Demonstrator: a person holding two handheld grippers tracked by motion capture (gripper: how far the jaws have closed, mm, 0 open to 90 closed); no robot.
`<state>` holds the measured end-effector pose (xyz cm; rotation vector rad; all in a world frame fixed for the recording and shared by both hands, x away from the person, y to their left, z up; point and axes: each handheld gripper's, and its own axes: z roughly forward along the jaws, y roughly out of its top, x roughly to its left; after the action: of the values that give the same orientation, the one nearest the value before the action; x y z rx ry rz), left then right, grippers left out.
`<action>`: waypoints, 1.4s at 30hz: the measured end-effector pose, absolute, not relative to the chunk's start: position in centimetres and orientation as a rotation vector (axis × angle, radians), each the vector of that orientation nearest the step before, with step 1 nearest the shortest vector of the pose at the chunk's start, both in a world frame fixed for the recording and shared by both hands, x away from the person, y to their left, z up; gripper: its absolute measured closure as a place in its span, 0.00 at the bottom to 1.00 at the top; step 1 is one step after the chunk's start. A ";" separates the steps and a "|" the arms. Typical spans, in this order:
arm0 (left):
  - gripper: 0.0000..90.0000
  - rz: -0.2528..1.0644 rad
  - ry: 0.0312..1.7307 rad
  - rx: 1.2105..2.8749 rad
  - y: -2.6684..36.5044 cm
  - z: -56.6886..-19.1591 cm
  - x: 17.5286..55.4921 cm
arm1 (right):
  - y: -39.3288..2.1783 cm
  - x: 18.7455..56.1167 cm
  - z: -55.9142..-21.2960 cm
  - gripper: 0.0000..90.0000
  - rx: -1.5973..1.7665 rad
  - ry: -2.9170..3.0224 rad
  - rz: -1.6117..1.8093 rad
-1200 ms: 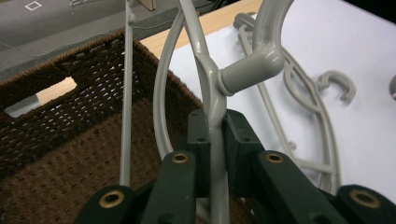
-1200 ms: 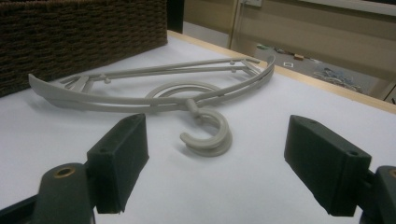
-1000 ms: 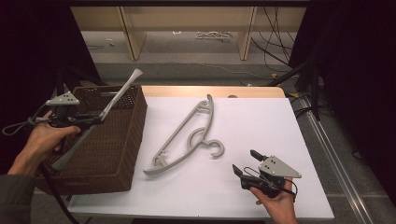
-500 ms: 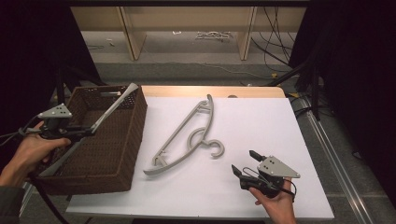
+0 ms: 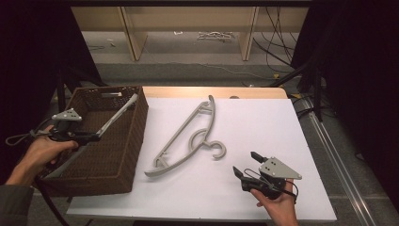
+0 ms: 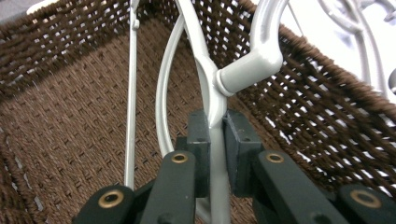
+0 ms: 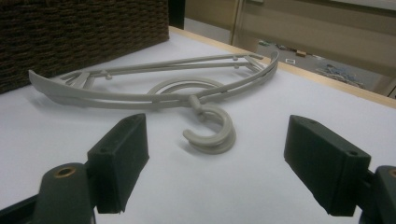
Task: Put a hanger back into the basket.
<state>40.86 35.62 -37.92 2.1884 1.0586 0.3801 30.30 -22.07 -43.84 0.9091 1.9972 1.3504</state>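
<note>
A grey plastic hanger (image 5: 117, 114) slants down into the brown wicker basket (image 5: 106, 89) at the table's left, its far end near the basket's back right corner. My left gripper (image 5: 96, 137) is shut on it over the basket. In the left gripper view the jaws clamp the hanger's (image 6: 252, 60) neck just below its hook, my left gripper (image 6: 215, 126) above the basket floor (image 6: 70, 116). A second grey hanger (image 5: 184, 128) lies flat on the white table. My right gripper (image 5: 244, 162) rests open near the front edge, its jaws facing that hanger's hook (image 7: 210, 130).
The white tabletop (image 5: 263, 122) spreads to the right of the hanger. The basket wall (image 7: 84, 28) stands left of the lying hanger. Beyond the table's wooden back edge are shelf legs (image 5: 131, 37) and cables (image 5: 282, 33) on the floor.
My left hand has sunk and drawn back toward the left, lowering the held hanger from above the basket rim down into the basket. The right gripper and the lying hanger have stayed put.
</note>
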 end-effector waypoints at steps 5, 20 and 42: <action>0.90 0.358 1.069 2.215 35.3 -38.5 41.3 | -22.1 30.2 -43.8 0.25 0.915 2.006 1.335; 0.90 0.253 1.126 2.347 34.1 -41.4 42.0 | -22.1 30.2 -43.7 0.25 0.912 2.002 1.337; 0.38 0.495 1.110 2.124 31.7 -35.7 39.9 | -22.1 30.1 -43.7 0.25 0.932 2.011 1.352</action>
<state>39.85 31.66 -35.67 2.1244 1.1101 0.4946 30.10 -22.13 -43.67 0.9317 2.0112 1.3525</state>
